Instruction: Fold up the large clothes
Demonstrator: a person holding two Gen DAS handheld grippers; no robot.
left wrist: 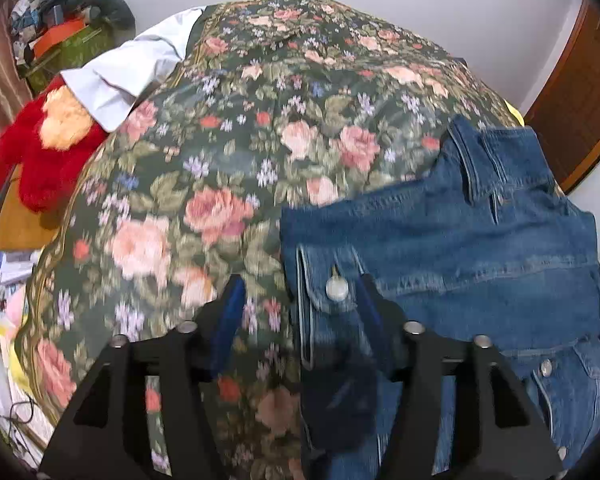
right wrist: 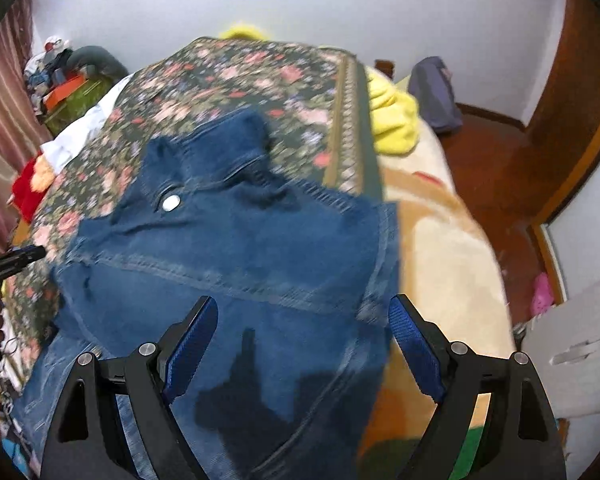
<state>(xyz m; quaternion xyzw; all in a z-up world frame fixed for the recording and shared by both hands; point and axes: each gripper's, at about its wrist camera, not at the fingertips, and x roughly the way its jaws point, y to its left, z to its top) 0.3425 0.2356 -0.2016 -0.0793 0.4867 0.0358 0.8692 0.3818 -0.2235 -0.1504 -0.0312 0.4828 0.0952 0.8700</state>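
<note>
Blue denim, a partly folded jacket (left wrist: pixel 452 248), lies on the floral bedspread (left wrist: pixel 228 128) toward the bed's right-hand edge, its collar pointing to the far wall and one sleeve cuff (left wrist: pixel 332 280), with its pale snap button (left wrist: pixel 337 289), laid back over the jacket's left side. The left gripper (left wrist: pixel 300 300) hangs over that cuff, jaws parted about halfway, one finger on the bare bedspread just left of the jacket and the other on the denim; nothing is pinched between them, so the sleeve appears to have been set down. The right gripper (right wrist: pixel 302 344), seen from its own camera, hovers above the jacket's near right portion (right wrist: pixel 236 264) with jaws wide apart and empty, cloth under them but not held. Left of the jacket, well apart across the bedspread, sit a white garment (left wrist: pixel 132 64) and a red fluffy one (left wrist: pixel 44 160); beyond the jacket's right edge a yellow blanket (right wrist: pixel 392 120) shows. To finish this fold cleanly, the left jaws should probably lift clear without snagging the cuff, and the right jaws should take the jacket's right sleeve or edge close to the seam, carrying it across level so the layers land flat rather than bunched near the collar.
</note>
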